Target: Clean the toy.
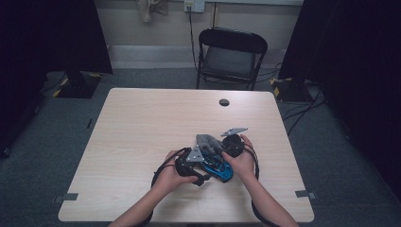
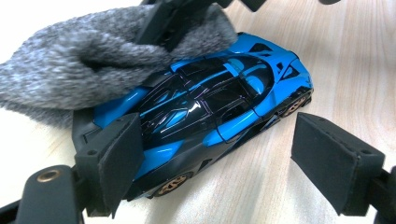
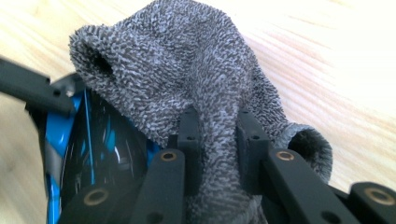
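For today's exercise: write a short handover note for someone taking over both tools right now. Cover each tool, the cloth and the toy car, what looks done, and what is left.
Left tool: open, jaws on either side of the blue toy car; one pad sits against its side, the other stands apart.
Right tool: shut on the grey cloth, which is draped over one end of the car.
Car stands on its wheels on the table, near the front edge.
Done: cloth gripped and brought onto the car.
Left: probably wiping the rest of the body; how much is already wiped cannot be told. Steady the car first.
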Available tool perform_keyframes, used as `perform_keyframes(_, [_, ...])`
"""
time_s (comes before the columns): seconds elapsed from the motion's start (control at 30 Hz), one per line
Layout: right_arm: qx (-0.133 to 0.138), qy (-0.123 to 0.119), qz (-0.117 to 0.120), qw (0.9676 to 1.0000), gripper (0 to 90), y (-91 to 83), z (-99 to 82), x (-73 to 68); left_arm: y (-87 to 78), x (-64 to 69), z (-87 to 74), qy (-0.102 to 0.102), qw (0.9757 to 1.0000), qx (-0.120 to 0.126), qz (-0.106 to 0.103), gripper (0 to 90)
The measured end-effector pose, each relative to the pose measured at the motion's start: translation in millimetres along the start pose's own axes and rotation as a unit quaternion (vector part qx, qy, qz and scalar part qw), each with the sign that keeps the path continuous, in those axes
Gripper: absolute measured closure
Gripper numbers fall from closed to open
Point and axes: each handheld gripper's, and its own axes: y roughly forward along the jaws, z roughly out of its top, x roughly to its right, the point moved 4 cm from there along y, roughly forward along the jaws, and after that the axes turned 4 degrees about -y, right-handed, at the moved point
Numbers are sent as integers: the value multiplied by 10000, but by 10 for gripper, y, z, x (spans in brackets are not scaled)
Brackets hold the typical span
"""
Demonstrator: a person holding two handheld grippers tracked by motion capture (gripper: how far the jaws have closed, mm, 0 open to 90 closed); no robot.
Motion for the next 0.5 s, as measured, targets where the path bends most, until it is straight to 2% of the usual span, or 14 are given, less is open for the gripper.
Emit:
perform_keyframes(0.13, [60,12,3,10000,755,36,54,-22,-3,-2,-6,18,10000,6,-9,164])
perform_keyframes(0.17, [105,-37,-86,9999,755,32,77,-28,-5,-5,-7,23,10000,4,-12,165])
perform_keyframes(0.27, [125,-55,-112,9998,755,-1,82,-14,-5,-6,-8,31,10000,12,-23,165])
perform_keyframes(0.37, [180,-15,-116,9998,755,-116,51,39,-6,-8,-10,25,10000,24,-29,166])
perform_keyframes(0.43, [223,-92,-187,9995,754,-277,-27,94,-7,-10,-13,30,10000,41,-19,173])
perform_keyframes(0.47, [223,-92,-187,9995,754,-277,-27,94,-7,-10,-13,30,10000,41,-19,173])
perform_keyframes(0.5, [232,-74,-236,9994,750,-386,-113,128,-7,-11,-12,22,10000,49,-17,174])
